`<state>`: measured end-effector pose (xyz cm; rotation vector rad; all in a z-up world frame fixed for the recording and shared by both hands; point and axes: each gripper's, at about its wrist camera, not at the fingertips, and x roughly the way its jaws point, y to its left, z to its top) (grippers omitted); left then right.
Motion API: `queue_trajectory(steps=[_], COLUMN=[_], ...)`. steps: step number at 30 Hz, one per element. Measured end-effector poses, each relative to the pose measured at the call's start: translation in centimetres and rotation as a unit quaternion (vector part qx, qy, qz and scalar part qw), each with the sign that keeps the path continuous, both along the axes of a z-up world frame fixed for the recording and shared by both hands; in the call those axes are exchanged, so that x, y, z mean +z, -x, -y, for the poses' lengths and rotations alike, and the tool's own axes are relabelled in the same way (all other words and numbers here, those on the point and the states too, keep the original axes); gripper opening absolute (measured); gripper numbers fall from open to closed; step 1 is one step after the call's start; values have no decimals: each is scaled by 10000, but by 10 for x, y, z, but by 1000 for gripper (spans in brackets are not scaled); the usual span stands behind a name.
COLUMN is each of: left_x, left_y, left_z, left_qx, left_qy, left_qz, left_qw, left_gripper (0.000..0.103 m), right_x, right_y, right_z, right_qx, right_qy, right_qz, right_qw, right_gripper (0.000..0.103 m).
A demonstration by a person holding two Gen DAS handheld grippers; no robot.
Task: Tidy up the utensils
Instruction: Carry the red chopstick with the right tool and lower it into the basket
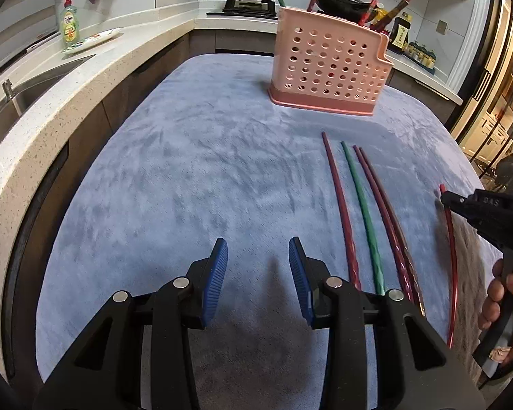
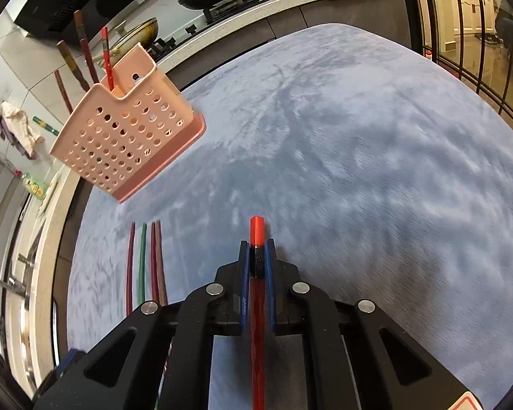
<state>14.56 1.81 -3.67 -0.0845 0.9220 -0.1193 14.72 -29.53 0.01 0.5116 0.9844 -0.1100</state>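
Your right tool point(image 2: 257, 256) is clamped tight on a red chopstick point(image 2: 256, 235), gripping it at its dark band near the thick end, with the rest running back under the tool. Your left tool point(image 1: 258, 266) just hangs partly open over the blue cloth on the worktop point(image 1: 188, 171), nothing between its pads. Four more chopsticks point(image 1: 366, 212) lie side by side on the cloth, one green among dark red ones. The pink holder point(image 1: 328, 68) stands upright further back, a few chopsticks already poking out of it.
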Motion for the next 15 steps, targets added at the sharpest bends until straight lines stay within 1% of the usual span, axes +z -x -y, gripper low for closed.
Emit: queue_trajectory(steps=[3, 7, 10, 15], left_x=[-1, -2, -3, -4], left_y=[4, 9, 12, 14], left_z=[6, 13, 16, 17], left_qx=[-47, -107, -133, -152], left_qy=[23, 21, 11, -3], left_qz=[-20, -39, -50, -78], left_qw=[10000, 9999, 9999, 9999], left_gripper=[35, 36, 36, 36], right_x=[-2, -8, -7, -6], right_y=[10, 7, 1, -4], right_z=[5, 7, 4, 3], right_qx=[33, 176, 210, 312], right_qy=[87, 119, 311, 373], right_qz=[-82, -232, -235, -211], right_qw=[9999, 9995, 9990, 9986], right_gripper=[8, 9, 9, 7])
